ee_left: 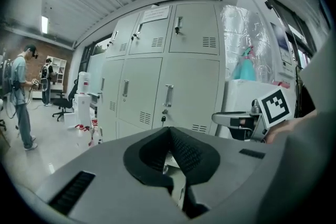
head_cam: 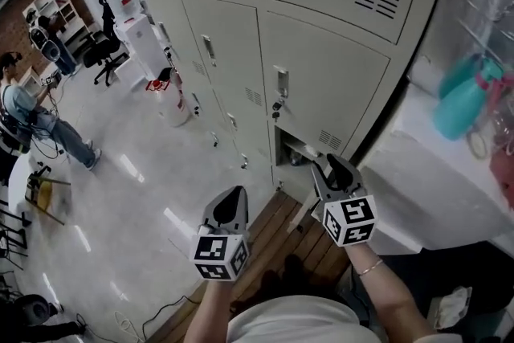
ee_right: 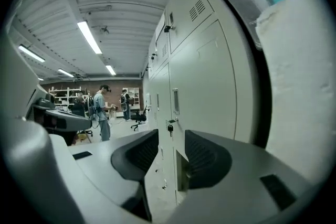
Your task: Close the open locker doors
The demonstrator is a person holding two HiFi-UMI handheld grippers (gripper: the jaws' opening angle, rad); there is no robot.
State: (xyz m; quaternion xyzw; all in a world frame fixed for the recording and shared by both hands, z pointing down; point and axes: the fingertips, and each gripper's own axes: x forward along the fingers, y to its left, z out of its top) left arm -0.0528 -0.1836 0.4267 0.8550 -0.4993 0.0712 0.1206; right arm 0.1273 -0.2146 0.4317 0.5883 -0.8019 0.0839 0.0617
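Note:
A wall of grey lockers (head_cam: 321, 84) stands ahead. In the bottom row, one door (head_cam: 308, 150) at the right end stands ajar, with a dark opening (head_cam: 287, 147) behind it. My right gripper (head_cam: 328, 162) is at that door's upper edge. In the right gripper view the jaws (ee_right: 171, 136) are apart, and the door's edge (ee_right: 181, 173) shows in the gap, close to the right pad (ee_right: 207, 160). My left gripper (head_cam: 233, 195) hangs lower left, away from the lockers. Its pads (ee_left: 184, 152) meet with nothing between them.
A white block (head_cam: 434, 173) stands against the lockers on the right, with a teal spray bottle (head_cam: 466, 100) behind it. Wooden boards (head_cam: 297, 245) lie under me. A water dispenser (head_cam: 132, 20), an office chair (head_cam: 104, 52) and a person (head_cam: 24, 112) are at far left.

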